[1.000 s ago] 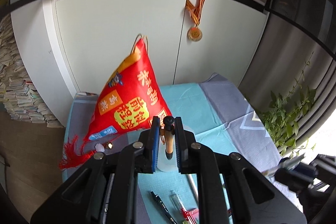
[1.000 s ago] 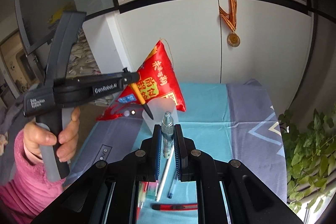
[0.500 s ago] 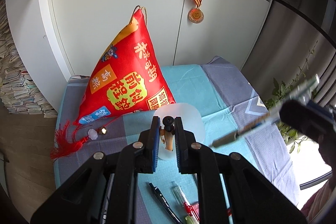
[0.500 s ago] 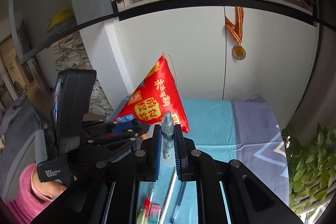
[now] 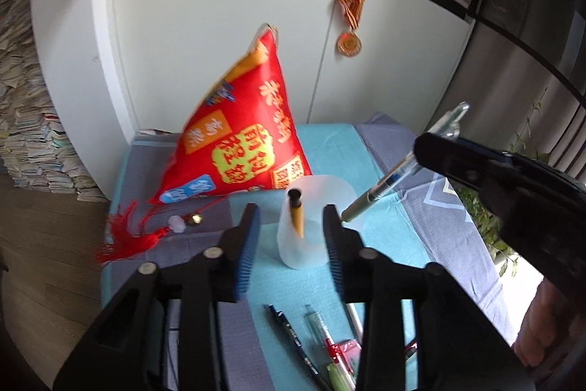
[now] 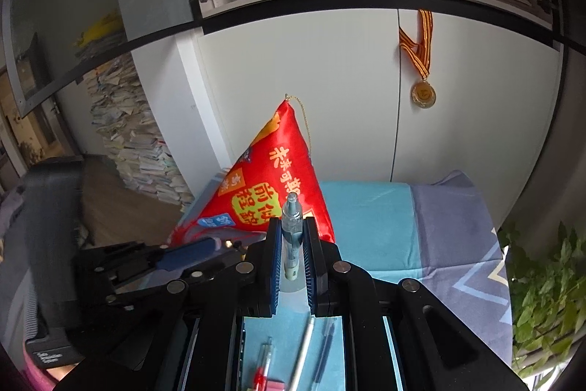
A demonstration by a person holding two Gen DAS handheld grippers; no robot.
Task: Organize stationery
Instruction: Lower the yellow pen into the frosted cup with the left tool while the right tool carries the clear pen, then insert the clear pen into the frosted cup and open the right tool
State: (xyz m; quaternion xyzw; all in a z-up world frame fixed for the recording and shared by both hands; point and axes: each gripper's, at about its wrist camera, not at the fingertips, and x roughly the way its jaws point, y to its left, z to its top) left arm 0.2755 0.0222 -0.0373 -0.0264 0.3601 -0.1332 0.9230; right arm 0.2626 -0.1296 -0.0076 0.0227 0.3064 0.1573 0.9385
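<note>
A frosted translucent cup [image 5: 318,204] stands on the blue cloth, and a tan pen with a black cap [image 5: 296,213] leans inside it. My left gripper [image 5: 291,233] hangs just in front of the cup; its jaws are opening and the pads stand clear of the pen. My right gripper [image 6: 292,244] is shut on a clear pen with blue ink [image 6: 291,233]. In the left wrist view that clear pen [image 5: 399,173] slants down from the right, its tip close to the cup's rim. The left gripper [image 6: 216,246] also shows low on the left in the right wrist view.
A red pyramid cushion [image 5: 241,141] with a tassel [image 5: 124,239] stands behind the cup. Several pens [image 5: 293,336] and a pink eraser [image 5: 348,350] lie on the cloth nearer me. White cabinet doors with a medal [image 5: 348,43] are at the back, a plant [image 6: 549,299] to the right.
My left jaws have spread apart and let go of the tan pen, which now rests in the cup. The right gripper with the clear pen has come closer to the cup.
</note>
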